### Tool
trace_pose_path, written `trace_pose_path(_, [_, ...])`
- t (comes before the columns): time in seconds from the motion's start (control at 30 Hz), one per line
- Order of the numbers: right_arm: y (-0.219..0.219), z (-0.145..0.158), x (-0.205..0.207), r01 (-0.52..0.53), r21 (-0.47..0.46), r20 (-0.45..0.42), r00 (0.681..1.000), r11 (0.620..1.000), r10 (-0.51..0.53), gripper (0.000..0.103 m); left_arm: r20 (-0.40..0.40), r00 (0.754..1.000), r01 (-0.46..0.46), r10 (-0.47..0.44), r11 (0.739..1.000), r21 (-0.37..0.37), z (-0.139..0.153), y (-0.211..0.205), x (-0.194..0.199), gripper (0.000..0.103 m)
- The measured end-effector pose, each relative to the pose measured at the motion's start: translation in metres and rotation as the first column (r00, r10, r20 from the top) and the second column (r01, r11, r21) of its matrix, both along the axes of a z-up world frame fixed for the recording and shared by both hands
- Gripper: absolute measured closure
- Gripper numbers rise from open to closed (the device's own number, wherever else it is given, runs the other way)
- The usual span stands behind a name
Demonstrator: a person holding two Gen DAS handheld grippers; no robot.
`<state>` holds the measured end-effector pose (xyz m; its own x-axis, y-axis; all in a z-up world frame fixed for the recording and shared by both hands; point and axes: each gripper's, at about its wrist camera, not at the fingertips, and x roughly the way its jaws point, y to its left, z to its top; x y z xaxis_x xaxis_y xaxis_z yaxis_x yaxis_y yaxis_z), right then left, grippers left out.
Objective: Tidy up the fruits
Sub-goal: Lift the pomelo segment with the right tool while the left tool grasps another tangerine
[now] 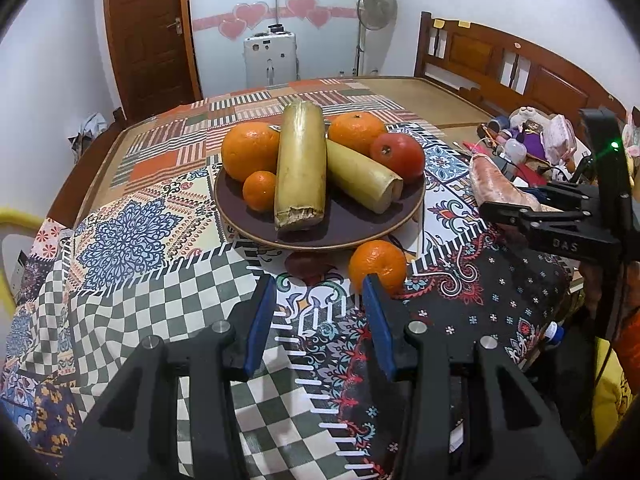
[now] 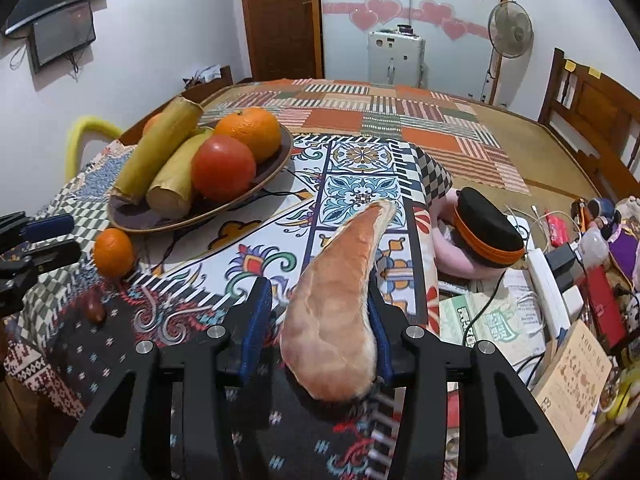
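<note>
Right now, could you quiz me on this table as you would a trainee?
1. True or false: the left tongs hold an orange.
2. Which lies off the plate? A) tomato B) small orange C) cane stalk
3. Fill in: the right tongs have a long ____ between the fingers.

Key: 1 false; 2 B; 3 sweet potato.
</note>
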<state>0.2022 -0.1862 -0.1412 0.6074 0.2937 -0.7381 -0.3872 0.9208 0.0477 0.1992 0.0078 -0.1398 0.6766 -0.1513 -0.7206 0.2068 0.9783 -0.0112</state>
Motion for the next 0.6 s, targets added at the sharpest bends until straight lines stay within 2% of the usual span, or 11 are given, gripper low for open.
trace_pose_path(0.07, [0.002, -0.003, 0.006, -0.006, -0.004, -0.018, 1.0, 1.0, 0.005, 0.063, -0.006, 1.0, 0.0, 0.0, 1.0, -0.008, -0.001, 0.001, 0.003, 0.058])
trace_pose_path(0.13, [0.002, -0.004, 0.007, -0.002, -0.005, -0.015, 1.0, 1.0, 0.002, 0.071, -0.016, 1.0, 0.006, -0.006, 1.0, -0.022, -0.001, 0.002, 0.005, 0.058])
trace_pose_path(0.27, [0.002, -0.003, 0.0, -0.02, 0.032, -0.013, 1.0, 0.999, 0.021, 0.072, -0.027, 0.999, 0.021, -0.022, 0.999, -0.033, -0.002, -0.005, 0.007, 0.058])
trace_pose_path(0.6, [0.001, 0.013, -0.026, -0.05, 0.076, 0.061, 0.997, 0.996, 0.046, 0.072, -0.05, 0.997, 0.05, -0.053, 0.997, -0.056, -0.005, -0.029, 0.013, 0.058])
